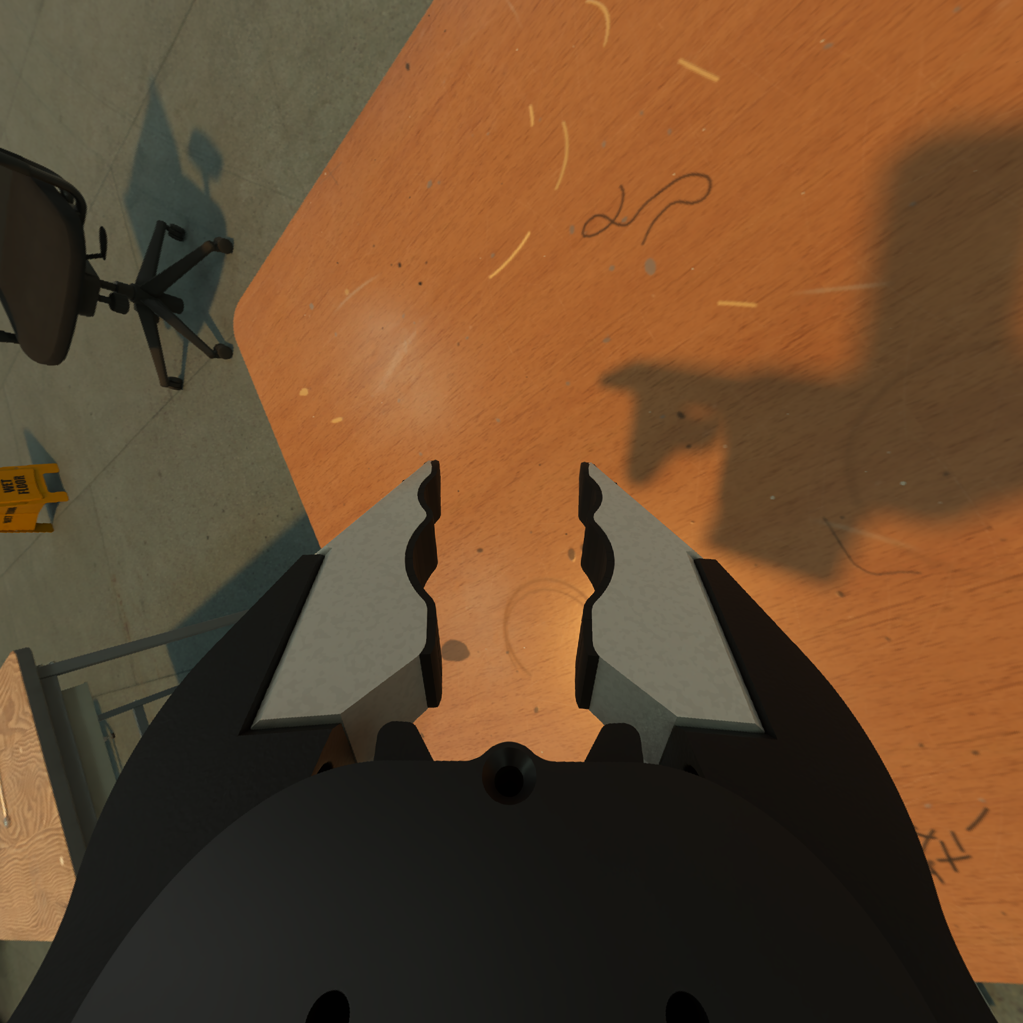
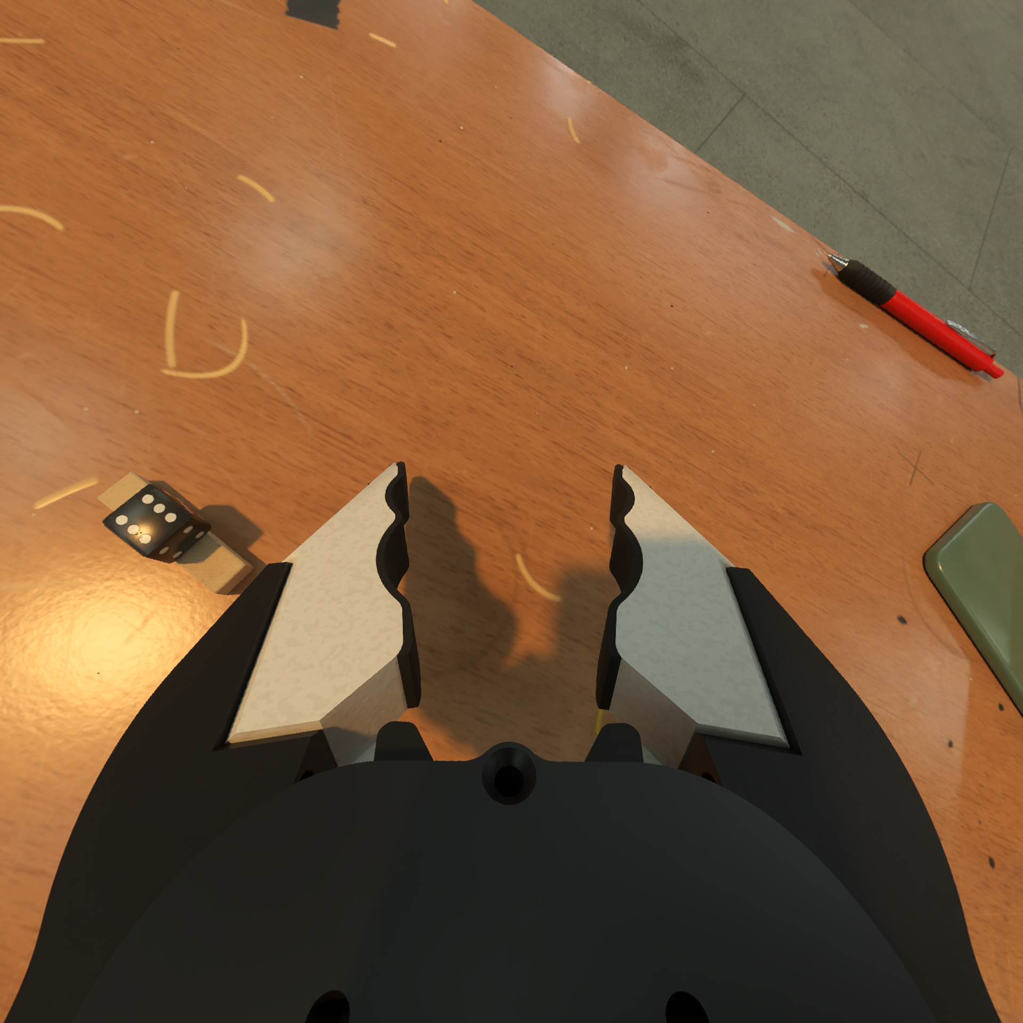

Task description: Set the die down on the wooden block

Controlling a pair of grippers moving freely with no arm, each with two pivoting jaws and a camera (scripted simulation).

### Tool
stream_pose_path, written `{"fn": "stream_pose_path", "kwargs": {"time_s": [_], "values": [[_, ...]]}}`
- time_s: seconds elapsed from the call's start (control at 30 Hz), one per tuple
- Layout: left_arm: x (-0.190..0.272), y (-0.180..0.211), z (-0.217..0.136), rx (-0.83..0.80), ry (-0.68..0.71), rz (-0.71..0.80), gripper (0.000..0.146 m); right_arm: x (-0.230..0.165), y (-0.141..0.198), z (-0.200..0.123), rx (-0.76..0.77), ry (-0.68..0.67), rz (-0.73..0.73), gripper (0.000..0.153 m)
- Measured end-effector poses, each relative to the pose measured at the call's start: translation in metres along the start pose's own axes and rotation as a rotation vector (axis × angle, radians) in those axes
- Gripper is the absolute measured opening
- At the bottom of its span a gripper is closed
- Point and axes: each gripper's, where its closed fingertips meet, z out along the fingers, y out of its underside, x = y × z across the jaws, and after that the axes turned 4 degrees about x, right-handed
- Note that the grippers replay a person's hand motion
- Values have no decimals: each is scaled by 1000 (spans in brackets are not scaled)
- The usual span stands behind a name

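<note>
Fingers of the right gripper stand wide apart, empty; the left gripper is narrower, also empty. The black die sits on the wooden block, left of the right gripper. Far right lie a red pen and a green slab on the table.

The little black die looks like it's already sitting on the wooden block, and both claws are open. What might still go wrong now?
1. The die sits across a narrow wooden block, overhanging its sides; a knock might tip it off.
2. The right gripper, open and empty, is close beside the block; swinging left it could nudge the stack.
3. A red pen lies at the table edge and might roll off if brushed.
</note>
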Motion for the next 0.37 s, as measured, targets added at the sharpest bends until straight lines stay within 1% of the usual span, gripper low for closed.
{"fn": "stream_pose_path", "kwargs": {"time_s": [0.37], "values": [[-25, 10, 15, -34, -66, -3, 50, 2, 5, 3, -14, 6, 6, 74]]}}
